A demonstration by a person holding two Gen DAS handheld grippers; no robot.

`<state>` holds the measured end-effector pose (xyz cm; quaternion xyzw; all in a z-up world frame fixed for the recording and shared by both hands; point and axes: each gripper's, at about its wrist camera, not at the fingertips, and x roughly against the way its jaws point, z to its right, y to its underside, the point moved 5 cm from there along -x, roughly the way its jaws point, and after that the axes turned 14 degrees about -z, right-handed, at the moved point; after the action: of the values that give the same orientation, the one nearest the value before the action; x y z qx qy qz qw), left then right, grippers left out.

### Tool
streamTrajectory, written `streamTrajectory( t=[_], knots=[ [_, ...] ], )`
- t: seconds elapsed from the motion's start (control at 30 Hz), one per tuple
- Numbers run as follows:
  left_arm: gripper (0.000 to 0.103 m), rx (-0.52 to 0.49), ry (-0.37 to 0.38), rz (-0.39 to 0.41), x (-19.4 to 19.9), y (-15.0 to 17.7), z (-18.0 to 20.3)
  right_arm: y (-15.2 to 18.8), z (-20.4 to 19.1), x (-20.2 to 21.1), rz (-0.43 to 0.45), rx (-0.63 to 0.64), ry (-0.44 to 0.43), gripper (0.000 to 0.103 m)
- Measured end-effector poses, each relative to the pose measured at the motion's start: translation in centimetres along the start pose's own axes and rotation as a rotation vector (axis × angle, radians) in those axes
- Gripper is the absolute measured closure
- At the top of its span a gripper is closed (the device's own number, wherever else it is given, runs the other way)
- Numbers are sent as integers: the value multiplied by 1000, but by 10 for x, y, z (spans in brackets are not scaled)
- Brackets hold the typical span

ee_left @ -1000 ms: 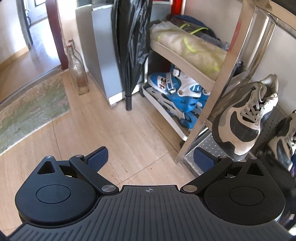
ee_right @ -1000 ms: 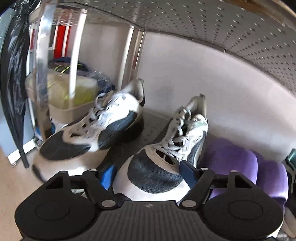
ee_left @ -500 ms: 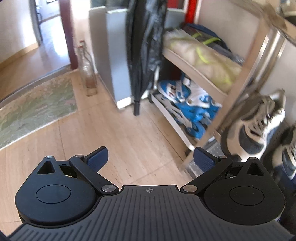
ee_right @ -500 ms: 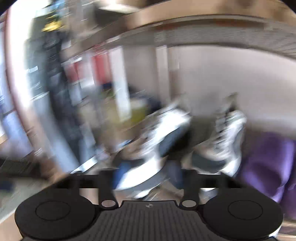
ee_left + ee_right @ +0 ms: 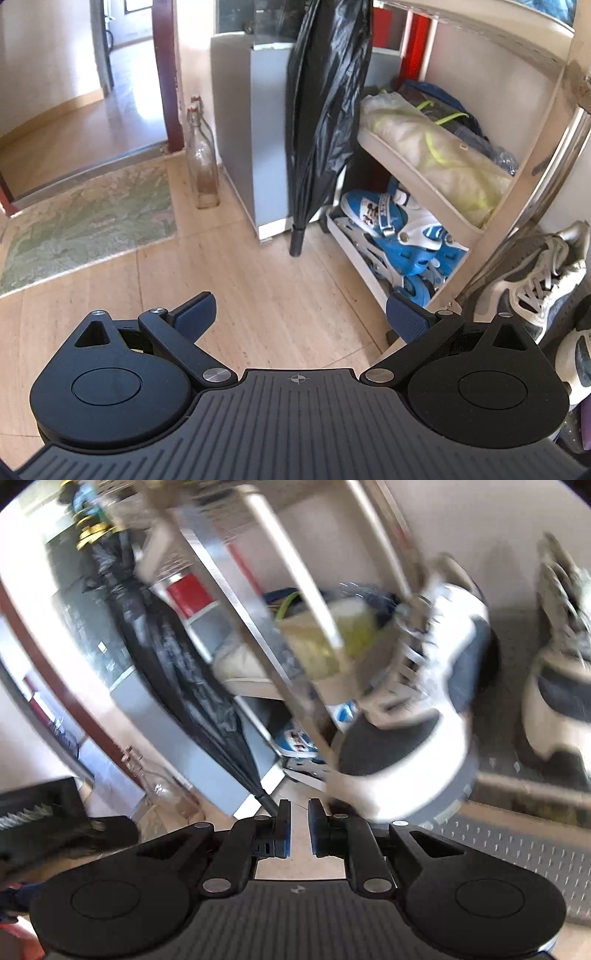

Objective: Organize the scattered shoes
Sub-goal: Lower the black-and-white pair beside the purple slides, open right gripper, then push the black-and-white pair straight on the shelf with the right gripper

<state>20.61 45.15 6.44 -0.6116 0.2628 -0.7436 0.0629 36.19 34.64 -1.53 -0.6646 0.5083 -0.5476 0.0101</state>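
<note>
My right tongs [image 5: 297, 829] are nearly closed on nothing and my left tongs [image 5: 299, 314] gape wide, empty. The sneakers [image 5: 417, 709] sit on the shelf [image 5: 517, 834], right of frame; swinging blind, I could clip its metal post [image 5: 266, 657].

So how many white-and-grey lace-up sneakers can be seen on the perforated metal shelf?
2. One white-and-grey lace-up sneaker sits at the perforated metal shelf edge by the chrome post; the second sneaker stands to its right. More could be hidden out of frame.

left tongs [image 5: 299, 317] spread, right tongs [image 5: 298, 829] nearly closed, empty
</note>
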Motion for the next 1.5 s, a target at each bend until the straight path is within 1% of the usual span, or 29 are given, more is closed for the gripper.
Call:
streamTrajectory(
  t=[0.03, 0.07, 0.1, 0.13, 0.17, 0.2, 0.27, 0.37, 0.43, 0.47, 0.5, 0.57, 0.6, 0.63, 0.7, 0.8, 0.9, 0.97, 1.1, 1.17, 1.2, 1.23, 1.27, 1.3, 1.33, 1.4, 1.43, 1.47, 1.5],
  knots=[
    [2, 1, -3, -3, -2, 0, 0, -3, -4, 10, 39, 34, 28, 87],
    [2, 3, -7, -6, -4, 1, 0, -6, -8, 24, 101, 77, 75, 84],
    [2, 0, -9, -14, -6, 2, 0, -11, -8, 33, 160, 103, 135, 66],
    [2, -10, -4, -25, -8, 4, 3, -16, -6, 40, 212, 115, 199, 41],
    [2, -20, 2, -37, -10, 6, 5, -22, -1, 42, 240, 112, 245, 30],
    [2, -28, 4, -40, -10, 8, 7, -31, 6, 38, 240, 95, 272, 19],
    [2, -42, 7, -42, -12, 10, 11, -49, 22, 28, 222, 55, 315, 21],
    [2, -65, 11, -47, -13, 13, 16, -69, 41, 0, 127, 9, 350, 18],
    [2, -59, 7, -55, -16, 13, 18, -76, 46, -16, 72, -3, 360, 16],
    [2, -58, 7, -58, -18, 13, 19, -81, 49, -28, 31, -15, 359, 15],
    [2, -61, 5, -59, -19, 13, 20, -84, 50, -36, 9, -25, 354, 10],
    [2, -69, 1, -61, -21, 13, 23, -88, 52, -49, -25, -64, 345, 15],
    [2, -73, 0, -63, -22, 14, 24, -90, 52, -50, -19, -86, 357, 21],
    [2, -74, 0, -66, -23, 14, 25, -91, 52, -49, 2, -108, 371, 32],
    [2, -80, 1, -73, -25, 15, 27, -93, 58, -46, 50, -175, 364, 40],
    [2, -88, -1, -76, -25, 16, 29, -97, 61, -47, 90, -211, 386, 42],
    [2, -90, -2, -76, -26, 16, 29, -102, 72, -43, 165, -294, 463, 46],
    [2, -92, 0, -79, -26, 16, 29, -102, 72, -44, 196, -315, 503, 46],
    [2, -108, 6, -88, -28, 16, 29, -101, 66, -46, 194, -303, 526, 45],
    [2, -104, 7, -91, -27, 16, 29, -100, 64, -42, 162, -312, 506, 44],
    [2, -100, 11, -94, -26, 16, 29, -98, 65, -40, 143, -310, 493, 43],
    [2, -95, 16, -96, -25, 16, 29, -93, 65, -35, 129, -299, 473, 40],
    [2, -94, 21, -95, -23, 16, 30, -86, 61, -26, 133, -283, 444, 35],
    [2, -94, 26, -93, -22, 16, 31, -78, 57, -16, 158, -269, 429, 23],
    [2, -93, 32, -92, -20, 17, 32, -67, 52, -2, 186, -240, 420, 17],
    [2, -93, 43, -89, -16, 17, 34, -40, 37, 34, 236, -158, 397, 18],
    [2, -104, 48, -91, -13, 20, 37, -27, 33, 49, 227, -137, 395, 18],
    [2, -109, 52, -101, -12, 22, 40, -6, 29, 72, 210, -111, 395, 18],
    [2, -120, 65, -121, -12, 26, 44, 10, 27, 90, 196, -95, 394, 18]
  ],
)
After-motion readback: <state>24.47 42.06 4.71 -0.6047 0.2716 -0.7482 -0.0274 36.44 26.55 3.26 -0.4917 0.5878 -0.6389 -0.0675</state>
